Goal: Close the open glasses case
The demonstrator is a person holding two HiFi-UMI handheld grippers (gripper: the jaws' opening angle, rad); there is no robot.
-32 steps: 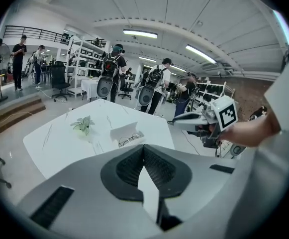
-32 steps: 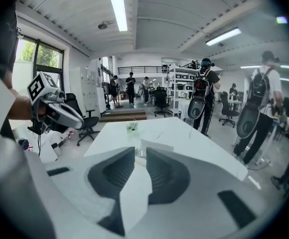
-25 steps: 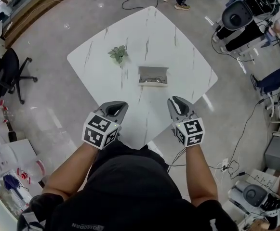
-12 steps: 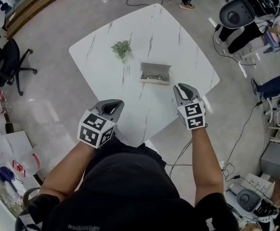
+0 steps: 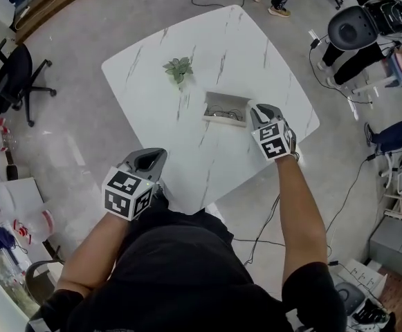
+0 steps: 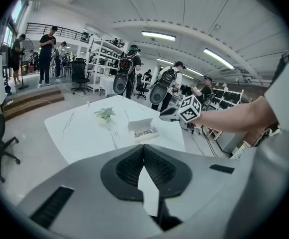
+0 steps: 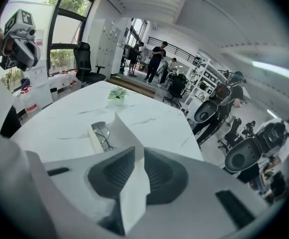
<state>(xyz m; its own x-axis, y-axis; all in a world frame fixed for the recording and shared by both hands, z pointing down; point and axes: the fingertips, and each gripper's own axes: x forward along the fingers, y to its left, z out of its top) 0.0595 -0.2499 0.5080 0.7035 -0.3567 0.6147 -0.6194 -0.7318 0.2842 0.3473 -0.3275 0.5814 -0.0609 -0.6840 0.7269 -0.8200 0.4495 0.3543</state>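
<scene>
The glasses case (image 5: 225, 108) lies open on the white marble table (image 5: 256, 54), its lid upright on the far side and a pair of glasses inside. My right gripper (image 5: 257, 109) is at the case's right end with its jaws together. In the right gripper view the lid (image 7: 120, 128) rises just ahead of the right gripper (image 7: 136, 151), and the glasses (image 7: 102, 133) lie to its left; whether the tips touch it I cannot tell. My left gripper (image 5: 150, 160) hangs shut over the table's near edge, well short of the case (image 6: 143, 131).
A small potted plant (image 5: 178, 67) stands on the table behind and left of the case. A black office chair (image 5: 10, 88) is on the floor at the left. Cables (image 5: 346, 185) and black equipment (image 5: 356, 30) are at the right. People stand further back.
My right gripper has moved forward from the table's near edge to the case's right end. The left gripper has drifted slightly back and left.
</scene>
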